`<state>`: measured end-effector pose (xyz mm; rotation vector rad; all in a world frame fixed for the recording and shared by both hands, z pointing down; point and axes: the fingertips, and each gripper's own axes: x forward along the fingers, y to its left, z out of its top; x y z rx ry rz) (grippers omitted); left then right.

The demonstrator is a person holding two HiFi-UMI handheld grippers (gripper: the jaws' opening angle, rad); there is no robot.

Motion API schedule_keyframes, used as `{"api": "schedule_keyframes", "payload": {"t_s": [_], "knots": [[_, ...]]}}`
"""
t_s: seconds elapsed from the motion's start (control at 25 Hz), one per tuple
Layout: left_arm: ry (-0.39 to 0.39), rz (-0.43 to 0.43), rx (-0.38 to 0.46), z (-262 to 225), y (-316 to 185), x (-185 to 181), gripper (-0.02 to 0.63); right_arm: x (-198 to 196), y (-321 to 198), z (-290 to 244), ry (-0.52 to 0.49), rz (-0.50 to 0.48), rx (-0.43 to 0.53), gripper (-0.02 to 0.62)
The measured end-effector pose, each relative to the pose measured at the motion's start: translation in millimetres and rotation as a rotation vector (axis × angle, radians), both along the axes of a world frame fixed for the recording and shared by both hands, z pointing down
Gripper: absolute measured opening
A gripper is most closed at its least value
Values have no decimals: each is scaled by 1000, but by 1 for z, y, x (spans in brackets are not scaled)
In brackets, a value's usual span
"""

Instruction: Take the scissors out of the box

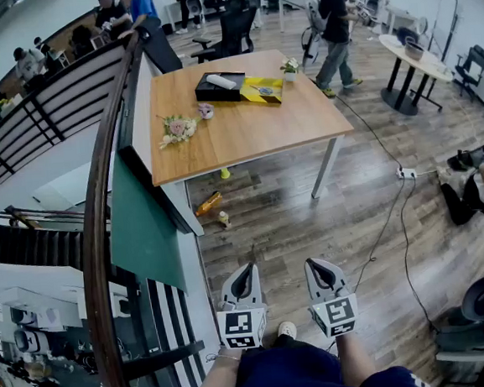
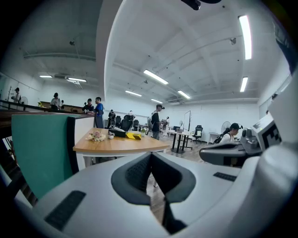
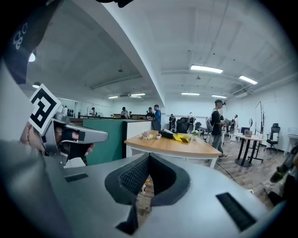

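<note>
Scissors: can't resolve them in any view. The black box [image 1: 209,93] is far off and small, and only a white roll [image 1: 221,81] lying on top of it is visible. What's inside the box is unreadable. It sits at the far end of the wooden counter [image 1: 246,142], well apart from both tools.

Both gripper views show the counter only as a small patch in the distance, with the items on it blurred together.

The head view cuts off the person's arms at the bottom edge. The dark railing [image 1: 99,218] covers the left side.

Left tool [image 1: 248,268]: jaws pressed together, nothing between them. Right tool [image 1: 313,263]: same, closed and empty. They are held side by side close to the body, over the wood floor.

Count:
- 2 tools
- 1 counter
- 1 box
- 1 yellow-black pack [image 1: 262,90], touching the box's right side
- 1 flower bunch [image 1: 177,129]
- 1 small pink item [image 1: 206,111]
- 1 small potted plant [image 1: 289,65]
- 3 small items on the floor under the counter, one an orange bottle [image 1: 208,203]; the other two are too small to identify
</note>
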<state>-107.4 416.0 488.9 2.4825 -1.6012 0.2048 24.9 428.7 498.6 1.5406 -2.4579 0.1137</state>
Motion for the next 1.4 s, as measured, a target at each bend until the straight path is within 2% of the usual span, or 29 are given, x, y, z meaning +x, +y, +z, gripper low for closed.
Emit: {"api": "schedule_keyframes", "payload": {"t_s": [0.24, 0.52, 0.68, 0.72, 0.8, 0.84, 0.92, 1.04, 1.4], "knots": [[25, 17, -28, 10, 6, 6, 2, 4, 6, 8, 9, 10, -8, 8], [32, -2, -14, 12, 4, 7, 2, 14, 11, 17, 8, 24, -27, 9], [16, 47, -37, 18, 9, 14, 5, 24, 15, 15, -16, 58, -21, 12], [20, 75, -43, 20, 12, 18, 28, 24, 16, 14, -15, 47, -17, 29], [45, 138, -42, 19, 15, 27, 187, 20, 16, 13, -31, 7, -12, 195], [62, 161, -34, 17, 17, 31, 242, 18, 17, 11, -46, -11, -8, 244], [90, 192, -14, 12, 21, 39, 296, 18, 19, 5, -63, -26, -12, 313], [100, 210, 3, 8, 25, 48, 334, 25, 24, 12, -58, -33, -18, 334], [109, 164, 5, 19, 31, 64, 337, 55, 25, 29, -46, -20, -33, 334]]}}
